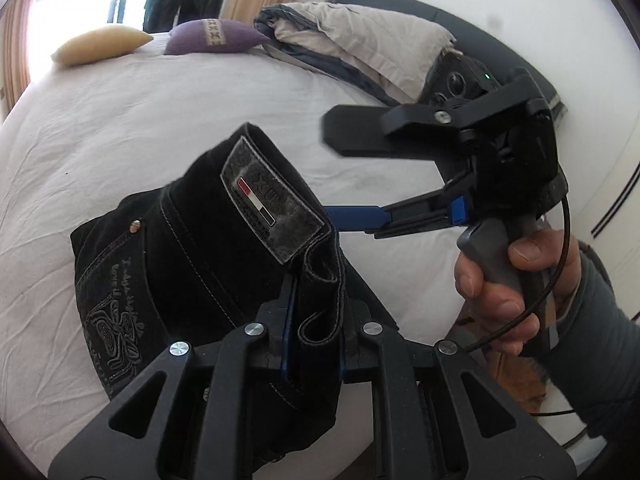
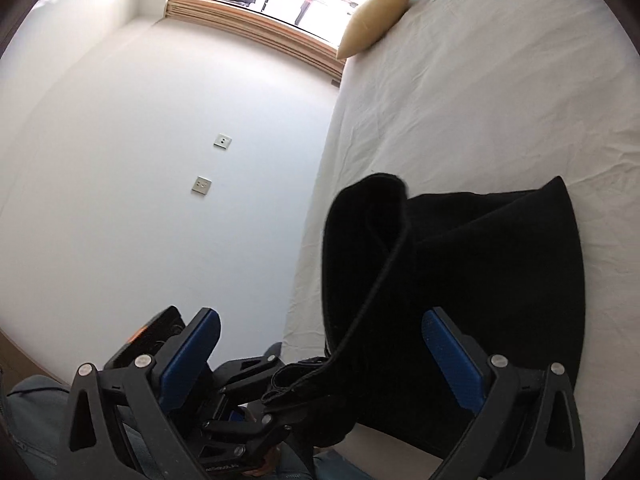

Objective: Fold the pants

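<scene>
Reviewing risks against one landmark, the bed: the black pants lay folded on its white sheet near the edge, with the waistband end lifted clear of it. The largest risk was the whole fold slumping or sliding towards the bed edge, since only one grip carried the raised part. The left gripper was clamped almost fully closed on the bunched waistband hem. The right gripper stood at its widest, holding nothing, jaws apart beside the cloth above the bed. A smaller risk: the thick doubled hem could creep out of the narrow pinch. The smallest: the trailing cable might snag on the fabric.
</scene>
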